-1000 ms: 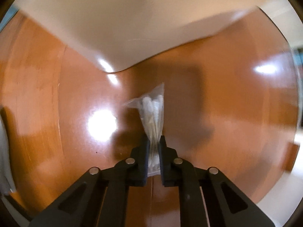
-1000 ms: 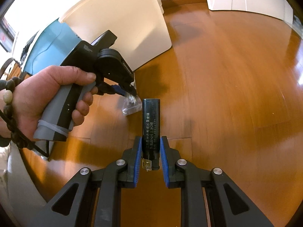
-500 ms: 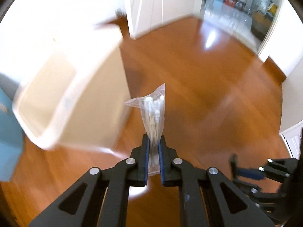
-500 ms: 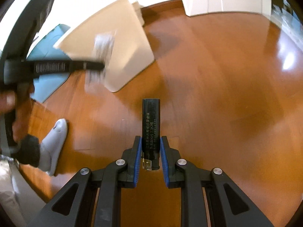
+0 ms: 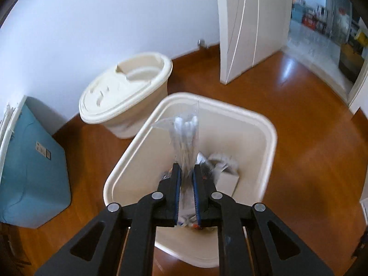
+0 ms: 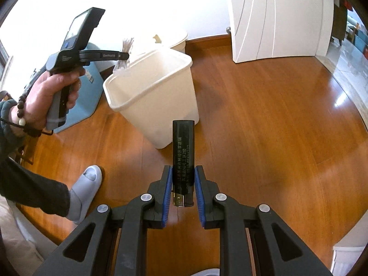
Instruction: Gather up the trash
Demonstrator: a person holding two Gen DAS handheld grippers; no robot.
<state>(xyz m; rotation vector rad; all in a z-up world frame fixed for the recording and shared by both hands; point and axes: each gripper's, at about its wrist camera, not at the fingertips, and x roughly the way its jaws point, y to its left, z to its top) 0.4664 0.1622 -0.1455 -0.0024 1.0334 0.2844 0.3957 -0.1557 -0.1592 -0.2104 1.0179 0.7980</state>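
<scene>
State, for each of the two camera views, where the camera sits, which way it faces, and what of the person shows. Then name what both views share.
Left wrist: on the left gripper, above the open bin, facing down into it; its fingers pinch a swab bag; no body shows.
Right wrist: on the right gripper, facing forward and down at the floor; it holds a black tube; the left hand and a slippered foot show.
Shared: bin, swab bag, lidded bin, blue box, white door.
</scene>
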